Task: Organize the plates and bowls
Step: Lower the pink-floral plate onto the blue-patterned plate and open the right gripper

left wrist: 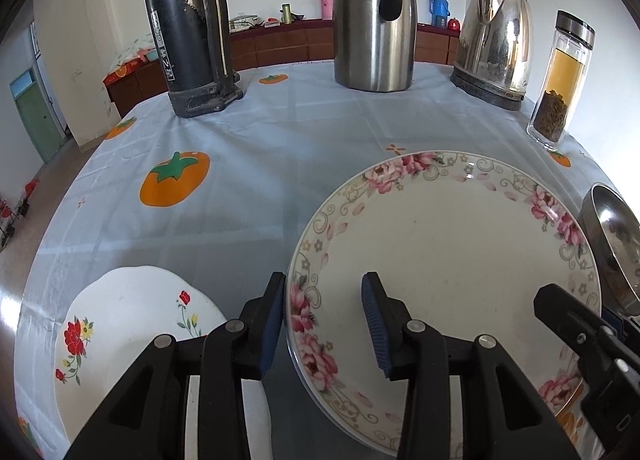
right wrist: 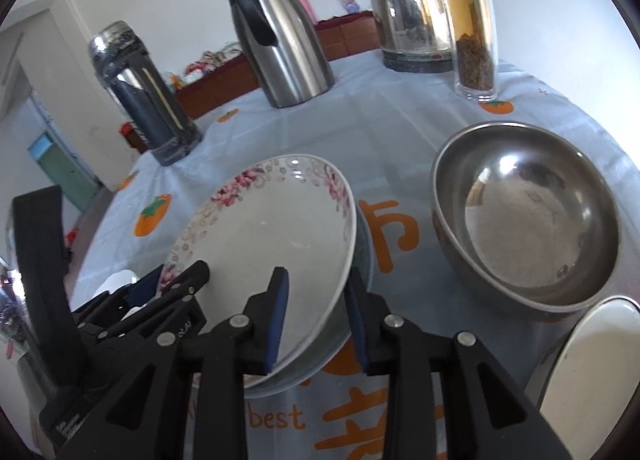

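The left gripper (left wrist: 324,320) stands open astride the near left rim of the pink-rose plate (left wrist: 452,252), one finger outside the rim and one over the plate's face. The right gripper (right wrist: 316,314) likewise straddles the plate's right edge, jaws apart and not visibly pressing it; here the plate (right wrist: 272,232) appears tilted, resting on a bowl-like dish beneath. A steel bowl (right wrist: 528,216) sits just to the right on the persimmon-print tablecloth (left wrist: 240,132), and a red-flowered plate (left wrist: 132,324) lies to the left.
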The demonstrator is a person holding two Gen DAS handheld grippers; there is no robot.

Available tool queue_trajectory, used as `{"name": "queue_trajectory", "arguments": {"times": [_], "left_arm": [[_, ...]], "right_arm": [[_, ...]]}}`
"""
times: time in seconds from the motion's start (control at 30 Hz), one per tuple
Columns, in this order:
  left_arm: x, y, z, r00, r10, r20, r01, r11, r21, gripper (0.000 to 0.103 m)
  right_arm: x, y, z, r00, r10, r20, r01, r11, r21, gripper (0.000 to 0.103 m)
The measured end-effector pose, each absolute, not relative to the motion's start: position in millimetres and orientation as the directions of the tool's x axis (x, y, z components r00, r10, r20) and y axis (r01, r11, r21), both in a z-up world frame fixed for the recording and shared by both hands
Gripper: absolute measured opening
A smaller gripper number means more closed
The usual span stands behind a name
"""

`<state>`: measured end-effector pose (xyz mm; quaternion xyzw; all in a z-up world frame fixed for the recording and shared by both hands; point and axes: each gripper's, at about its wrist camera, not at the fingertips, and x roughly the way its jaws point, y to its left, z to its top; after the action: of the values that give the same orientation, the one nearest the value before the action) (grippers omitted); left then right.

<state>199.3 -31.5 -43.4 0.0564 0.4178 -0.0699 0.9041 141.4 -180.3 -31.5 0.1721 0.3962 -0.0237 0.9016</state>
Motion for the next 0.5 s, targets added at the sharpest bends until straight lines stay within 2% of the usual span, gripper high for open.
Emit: {"name": "queue_trajectory", "arguments": {"times": [0.23,0.33,0.5], "left_arm": [[200,-33,-43,0.637,-0.081,-0.767,0.186,0.981,0.051,0.042],[200,-32,-43,0.634,-0.084,-0.769,0.185,0.982,0.045,0.042],[200,-31,-43,0.632,-0.077,-0.771,0.182,0.982,0.051,0.042]], "right_arm": [[132,-169,-25,0.645,0.056,-0.762,0.234,0.935,0.266,0.032],[126,-167,-24,0.645,0.072,-0.760,0.243,0.924,0.294,0.035],[119,-171,-23,0.642,0.133,-0.755,0.252,0.893,0.372,0.035]]}}
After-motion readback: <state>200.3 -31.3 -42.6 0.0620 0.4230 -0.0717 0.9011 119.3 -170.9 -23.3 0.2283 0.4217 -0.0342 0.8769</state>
